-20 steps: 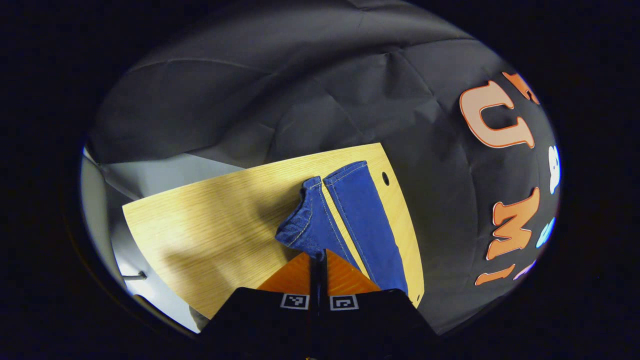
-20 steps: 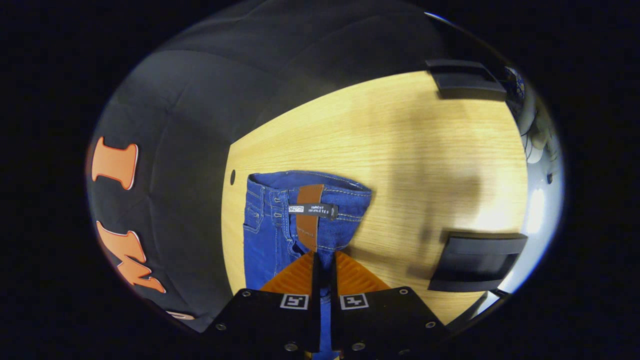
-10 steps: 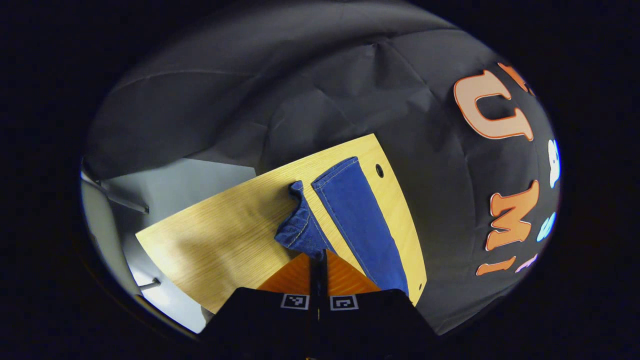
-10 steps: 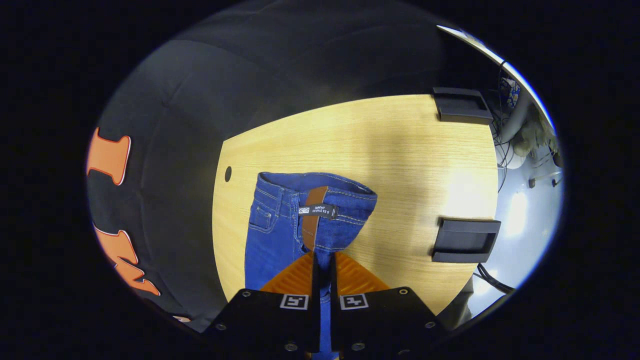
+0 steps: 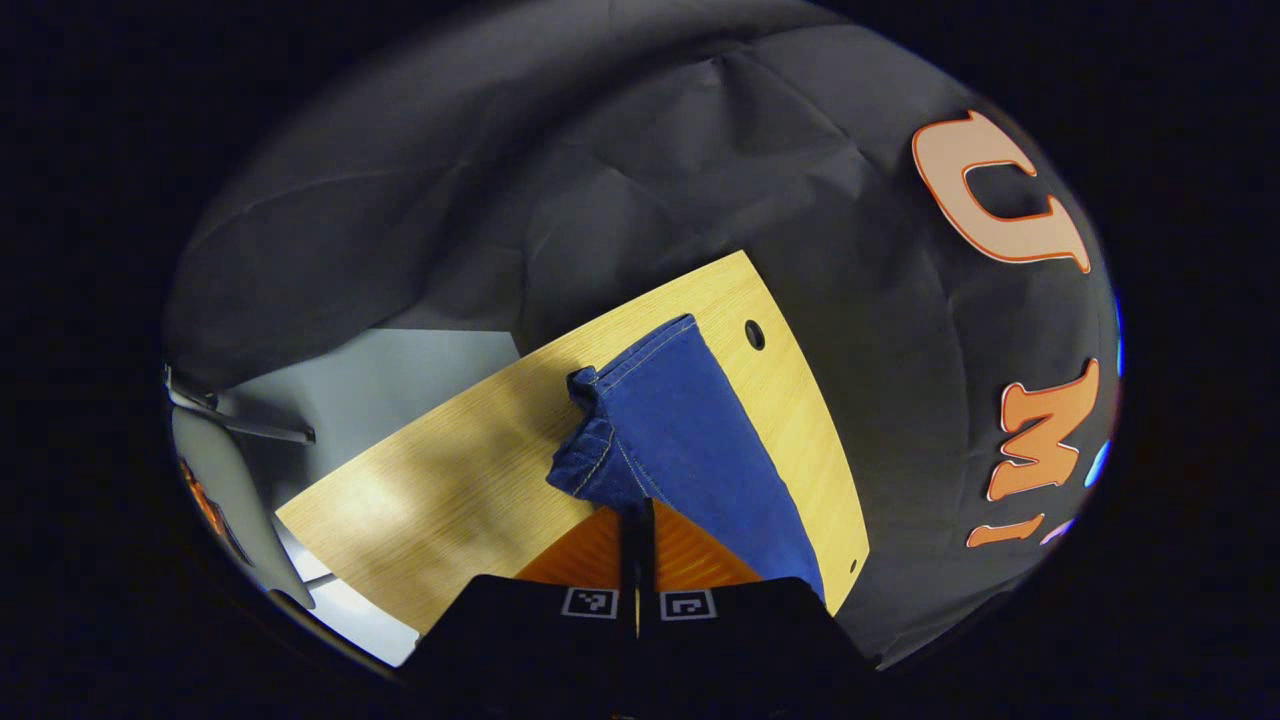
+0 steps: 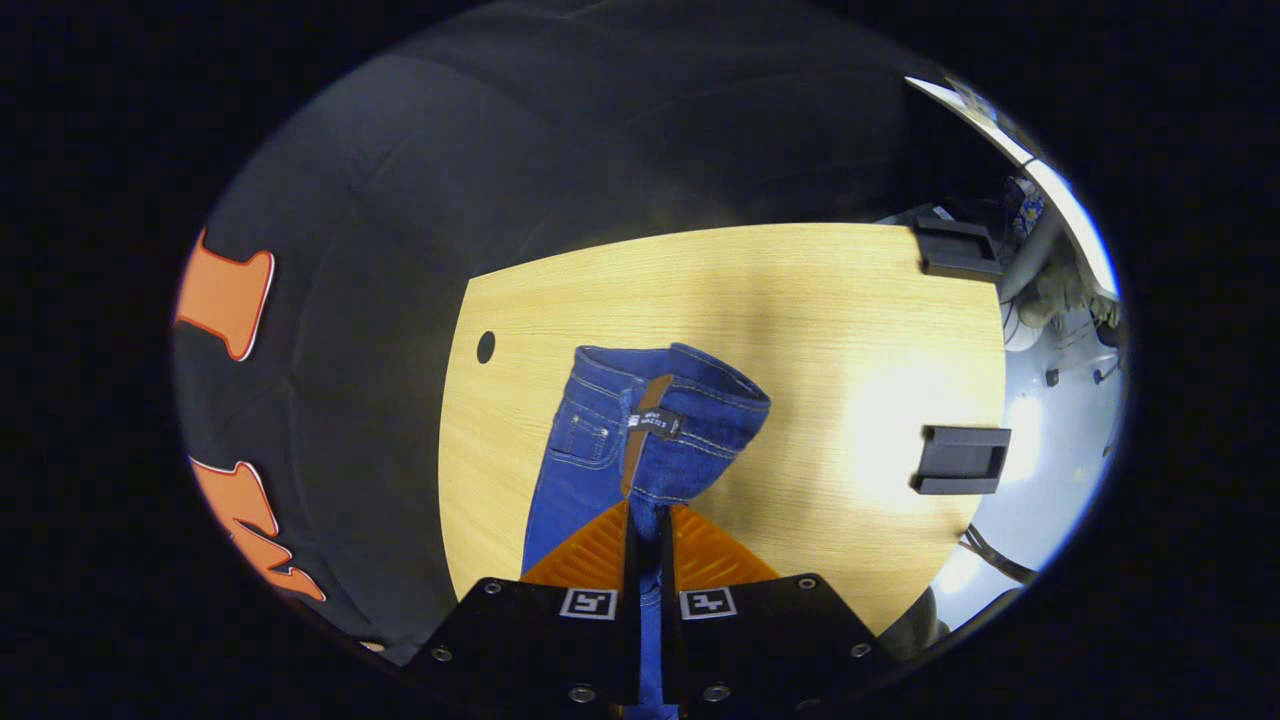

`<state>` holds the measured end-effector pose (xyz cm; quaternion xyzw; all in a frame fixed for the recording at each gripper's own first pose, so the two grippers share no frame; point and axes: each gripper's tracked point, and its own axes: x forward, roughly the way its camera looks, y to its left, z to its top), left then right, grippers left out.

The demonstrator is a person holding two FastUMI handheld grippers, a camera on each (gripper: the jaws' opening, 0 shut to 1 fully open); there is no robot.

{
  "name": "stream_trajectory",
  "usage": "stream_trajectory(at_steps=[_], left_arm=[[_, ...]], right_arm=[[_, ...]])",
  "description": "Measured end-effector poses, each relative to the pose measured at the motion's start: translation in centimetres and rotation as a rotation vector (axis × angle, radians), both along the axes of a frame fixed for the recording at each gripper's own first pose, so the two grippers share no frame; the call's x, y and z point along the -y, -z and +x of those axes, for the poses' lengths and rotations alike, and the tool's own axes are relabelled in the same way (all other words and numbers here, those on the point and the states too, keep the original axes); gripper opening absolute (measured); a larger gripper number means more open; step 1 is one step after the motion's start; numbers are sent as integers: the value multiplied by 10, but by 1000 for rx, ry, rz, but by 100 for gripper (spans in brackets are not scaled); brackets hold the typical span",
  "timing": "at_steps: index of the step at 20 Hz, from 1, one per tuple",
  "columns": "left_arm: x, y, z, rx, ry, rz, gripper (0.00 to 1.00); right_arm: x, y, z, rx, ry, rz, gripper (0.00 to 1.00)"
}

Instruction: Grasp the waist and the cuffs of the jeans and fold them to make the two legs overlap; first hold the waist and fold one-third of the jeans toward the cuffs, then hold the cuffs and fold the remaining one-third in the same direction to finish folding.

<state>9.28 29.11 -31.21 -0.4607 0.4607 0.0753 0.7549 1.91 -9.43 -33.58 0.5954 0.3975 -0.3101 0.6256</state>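
Nothing here is coming through clearly enough to read. A small dark label [image 6: 655, 422] is lying across the inside waistband of the jeans [image 6: 585, 470]; its pale lettering is looking too small and blurred to make out. The label is crossing a brown patch [image 6: 632, 460], which is showing no legible mark. Two square black-and-white coded markers [image 6: 588, 603] are sitting side by side on the body of the right gripper [image 6: 645, 515]. A like pair [image 5: 590, 603] is sitting on the left gripper [image 5: 637, 508]. Both pairs are showing block patterns, not letters or numbers.
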Motion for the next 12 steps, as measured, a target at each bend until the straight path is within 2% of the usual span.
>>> stream_trajectory(at_steps=[5,8,12], left_arm=[[9,5,30,-113,-30,58,1],[15,9,64,-126,-18,85,1],[27,31,95,-184,70,121,1]], right_arm=[[0,6,52,13,-57,51,9],[-2,16,81,0,-105,77,9],[-6,29,115,-22,-145,118,9]])
